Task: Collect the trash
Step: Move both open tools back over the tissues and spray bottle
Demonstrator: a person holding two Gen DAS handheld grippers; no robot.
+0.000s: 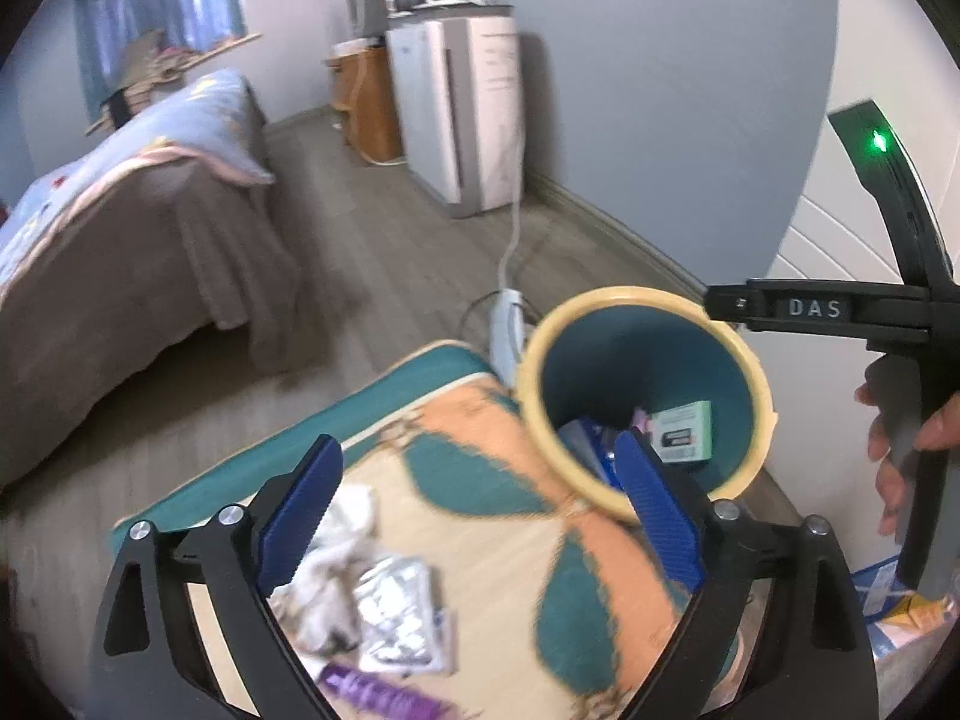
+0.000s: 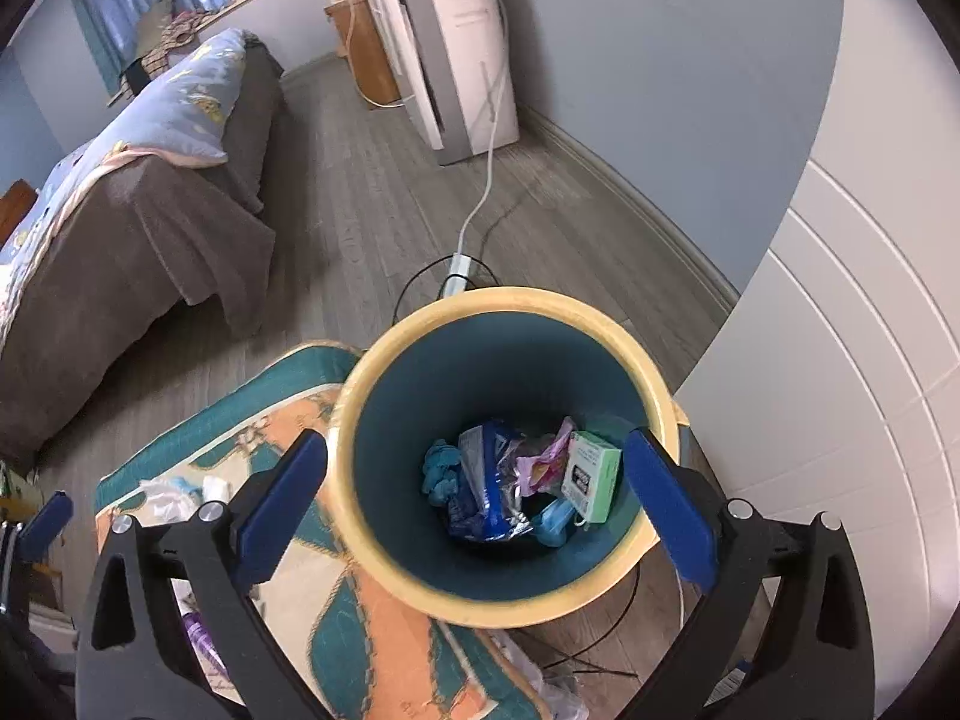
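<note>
we see a bedroom with a grey wood floor, and along its left side a bed draped in a brown cover with a blue patterned pillow at its far end. against the far blue-grey wall stands a white appliance, its pale cable running down the floor to a power strip just behind the bin.

nearer to us lies a mat patterned in teal, orange and cream. the trash bin, teal inside with a cream-yellow rim, stands at the mat's right edge, beside a white panelled surface on the right. inside it we make out a green and white box, a blue and white wrapper, a pink wrapper and some crumpled teal pieces, all at the bottom.

our right gripper hangs over the bin's mouth, its blue pads spread wide and nothing between them. our left gripper hovers over the mat at the bin's left rim, likewise released and empty.

still on the mat, under the left gripper, lie a crumpled white tissue, a silver foil wrapper touching it, and a purple wrapper just below.
</note>
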